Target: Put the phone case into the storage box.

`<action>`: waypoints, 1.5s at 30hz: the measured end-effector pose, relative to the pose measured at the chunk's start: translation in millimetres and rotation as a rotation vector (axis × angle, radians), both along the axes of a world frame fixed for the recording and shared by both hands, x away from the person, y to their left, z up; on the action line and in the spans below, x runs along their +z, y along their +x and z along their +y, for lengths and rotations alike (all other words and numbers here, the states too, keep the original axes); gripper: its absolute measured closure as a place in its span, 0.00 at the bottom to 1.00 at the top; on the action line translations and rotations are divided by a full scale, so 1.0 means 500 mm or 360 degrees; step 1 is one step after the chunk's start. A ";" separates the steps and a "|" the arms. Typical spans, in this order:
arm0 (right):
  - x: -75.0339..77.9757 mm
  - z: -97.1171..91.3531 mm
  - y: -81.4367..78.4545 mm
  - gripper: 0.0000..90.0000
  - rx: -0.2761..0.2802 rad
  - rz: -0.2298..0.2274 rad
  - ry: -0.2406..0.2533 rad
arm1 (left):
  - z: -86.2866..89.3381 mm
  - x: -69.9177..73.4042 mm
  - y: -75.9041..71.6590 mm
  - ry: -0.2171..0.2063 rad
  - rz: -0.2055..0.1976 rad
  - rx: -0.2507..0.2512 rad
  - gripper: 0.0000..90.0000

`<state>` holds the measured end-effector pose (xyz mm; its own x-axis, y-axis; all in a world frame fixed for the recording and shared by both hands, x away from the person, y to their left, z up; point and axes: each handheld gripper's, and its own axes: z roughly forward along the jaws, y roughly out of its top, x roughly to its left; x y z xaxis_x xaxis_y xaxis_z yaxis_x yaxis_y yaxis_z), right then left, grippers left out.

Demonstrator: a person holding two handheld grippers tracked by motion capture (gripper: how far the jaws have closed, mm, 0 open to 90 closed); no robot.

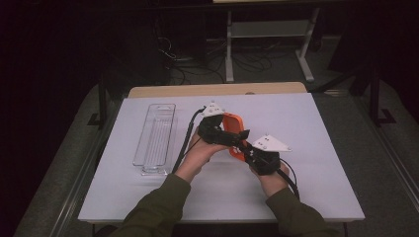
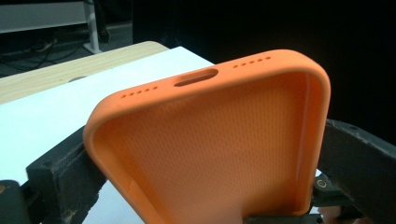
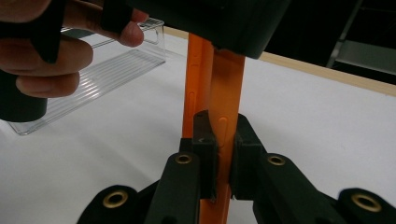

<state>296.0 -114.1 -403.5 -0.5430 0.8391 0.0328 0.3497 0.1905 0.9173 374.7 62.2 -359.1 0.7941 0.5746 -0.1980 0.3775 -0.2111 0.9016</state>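
Fingers of the left gripper (image 1: 219, 129) clamp the wide sides of one orange phone case (image 1: 234, 129), held above the bench (image 1: 306, 123); the right gripper (image 1: 249, 150) pinches its side wall (image 3: 219, 93). Pulling the two apart could, I judge, stretch or tear the soft rim. One clear plastic tray (image 1: 155, 139) lies at left.

The tabletop (image 1: 321, 148) carries a clear tray (image 1: 155, 138) on its left half, lying lengthwise front to back. Right of the tray, near the centre, a phone case (image 1: 233, 133) is held above the surface between the two tools. The left tool (image 1: 217, 132) is at the case's left, the right tool (image 1: 249, 150) at its near right. Tray and case are apart.
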 end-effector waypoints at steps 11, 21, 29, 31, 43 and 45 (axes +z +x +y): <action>-0.001 0.000 0.000 0.91 0.0001 0.0000 -0.0005 | -0.004 -0.001 -0.001 -0.0011 0.0012 0.0011 0.00; -0.001 0.001 0.000 0.91 -0.0002 -0.0006 -0.0014 | 0.000 0.002 0.001 -0.0016 0.0015 0.0030 0.07; -0.002 0.002 0.000 0.91 -0.0002 -0.0010 -0.0033 | 0.003 0.004 0.001 -0.0020 0.0019 0.0036 0.12; -0.003 0.003 0.000 0.91 -0.0002 -0.0013 -0.0039 | 0.003 0.003 0.000 -0.0024 0.0020 0.0042 0.12; -0.003 0.005 -0.002 0.90 -0.0006 -0.0017 -0.0045 | 0.004 0.007 -0.002 -0.0029 0.0010 0.0018 0.14; -0.004 0.005 -0.001 0.89 0.0001 -0.0032 -0.0054 | 0.005 0.006 -0.002 -0.0032 0.0022 0.0016 0.14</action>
<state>295.4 -111.4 -405.3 -0.5439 0.8391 -0.0066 0.3314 0.2221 0.9170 373.8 64.5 -355.8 0.7854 0.5784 -0.2204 0.3919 -0.1892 0.9003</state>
